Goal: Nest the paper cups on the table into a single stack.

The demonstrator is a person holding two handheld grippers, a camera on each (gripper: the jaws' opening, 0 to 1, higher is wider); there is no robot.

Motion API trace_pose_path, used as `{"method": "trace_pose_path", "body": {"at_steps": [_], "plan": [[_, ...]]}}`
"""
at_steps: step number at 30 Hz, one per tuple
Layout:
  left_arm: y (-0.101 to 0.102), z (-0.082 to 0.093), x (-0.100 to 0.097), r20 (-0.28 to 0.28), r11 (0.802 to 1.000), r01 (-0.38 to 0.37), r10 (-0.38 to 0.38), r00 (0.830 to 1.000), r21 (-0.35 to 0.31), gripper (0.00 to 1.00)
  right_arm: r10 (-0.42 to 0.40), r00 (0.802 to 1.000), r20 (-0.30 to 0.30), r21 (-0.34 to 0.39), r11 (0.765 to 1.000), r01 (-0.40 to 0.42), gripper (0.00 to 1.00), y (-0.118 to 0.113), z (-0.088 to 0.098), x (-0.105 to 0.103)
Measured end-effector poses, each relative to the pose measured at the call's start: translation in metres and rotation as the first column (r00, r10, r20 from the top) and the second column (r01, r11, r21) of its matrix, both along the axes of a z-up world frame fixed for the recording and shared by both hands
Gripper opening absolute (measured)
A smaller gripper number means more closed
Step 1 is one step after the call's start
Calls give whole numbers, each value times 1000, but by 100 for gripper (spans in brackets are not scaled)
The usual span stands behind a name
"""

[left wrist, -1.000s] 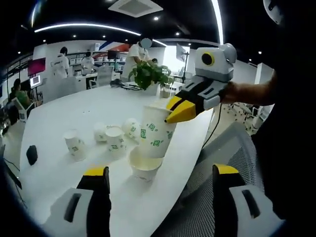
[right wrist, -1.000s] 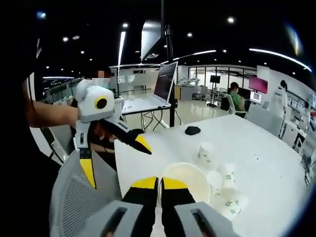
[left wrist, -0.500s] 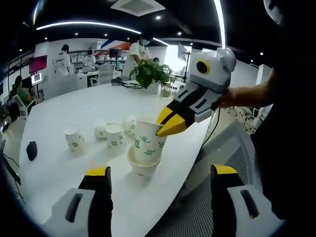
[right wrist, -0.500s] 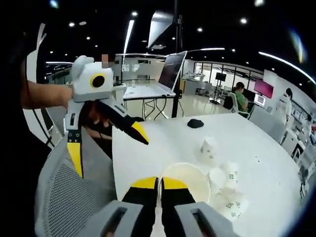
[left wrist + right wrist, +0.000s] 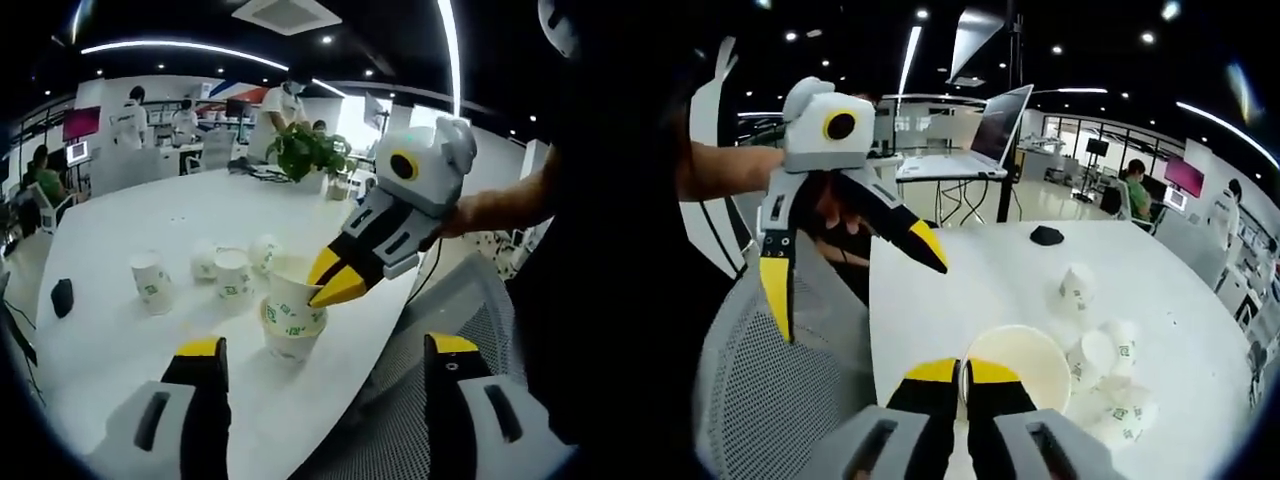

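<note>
A white paper cup with green marks (image 5: 288,296) sits partly inside a second cup (image 5: 290,340) that stands near the table's front edge. My right gripper (image 5: 327,284) reaches in from the right and is shut on the upper cup's rim. In the right gripper view its jaws (image 5: 961,372) pinch the rim of that cup (image 5: 1025,362), whose open mouth faces the camera. My left gripper (image 5: 325,350) is open and hangs just in front of the two cups, holding nothing; it appears as the left gripper (image 5: 853,280) in the right gripper view.
Several loose cups (image 5: 232,275) stand or lie further back on the white table (image 5: 130,225), one (image 5: 151,285) apart at the left; the cups (image 5: 1097,356) cluster at the right. A black object (image 5: 62,297) lies nearby. A mesh chair (image 5: 420,410) borders the table edge.
My right gripper has lowered the held cup into the cup on the table, so it now sits much deeper. The left gripper stays open and nearly still.
</note>
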State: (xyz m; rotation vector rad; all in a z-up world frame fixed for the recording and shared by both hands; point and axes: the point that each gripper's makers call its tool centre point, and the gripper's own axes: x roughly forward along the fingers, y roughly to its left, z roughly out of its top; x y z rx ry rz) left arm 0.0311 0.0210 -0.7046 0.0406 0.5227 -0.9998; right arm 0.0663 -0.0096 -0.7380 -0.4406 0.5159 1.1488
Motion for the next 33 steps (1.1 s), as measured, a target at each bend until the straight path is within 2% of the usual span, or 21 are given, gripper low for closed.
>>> {"method": "trace_pose_path", "body": {"at_steps": [15,24,33], "plan": [[2,-6,-3,-14,1000,5,-5,1000,12,78,26,998,-51,-48,998,-29,0,4,-28,-7],[1,-7,-4,-16,1000,9,-9,1000,17,78,33,997,-74,-65,997,-38,1,5,-38,-9],[2,-10,-4,-20,1000,7,-6,1000,27,77,21,994,-105,-51,998,-26,1,7,-43,-10]]}}
